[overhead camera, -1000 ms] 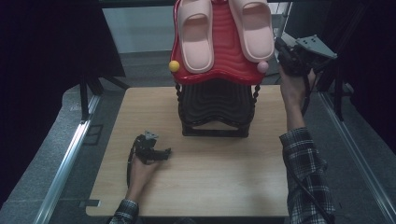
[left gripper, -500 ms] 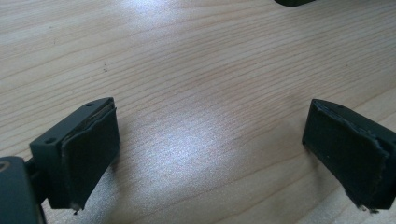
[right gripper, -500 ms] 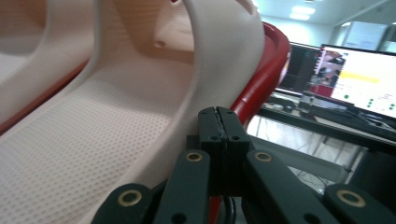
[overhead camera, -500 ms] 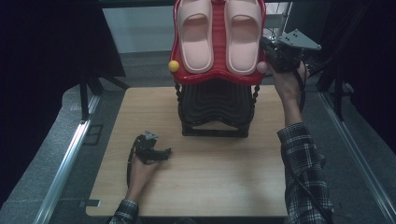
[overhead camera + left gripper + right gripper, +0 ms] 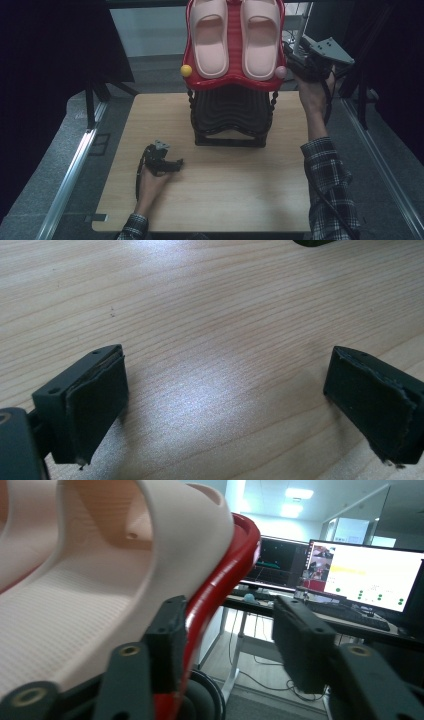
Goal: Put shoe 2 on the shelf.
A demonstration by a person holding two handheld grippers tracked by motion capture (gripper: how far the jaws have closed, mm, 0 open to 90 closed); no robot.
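While the left gripper (image 5: 176,163) lies low on the wooden table (image 5: 240,200) at the near left, its two black jaws are spread wide apart with nothing but bare wood between them. A hand (image 5: 150,180) holds it from the near edge.

Behind it, in the middle of the table, stands a black rack (image 5: 230,117) with a red tray (image 5: 234,82) on top. Two pink slippers (image 5: 235,37) lie side by side in the tray, toes toward the near side. A yellow ball (image 5: 186,70) sits at the tray's left corner and a pink ball (image 5: 281,72) at its right corner.

At the far right, the right gripper (image 5: 227,645) is held up at the tray's right edge — its jaws are apart, one on each side of the red rim (image 5: 220,580), not squeezing it. The right slipper (image 5: 100,590) is just beside the inner jaw.
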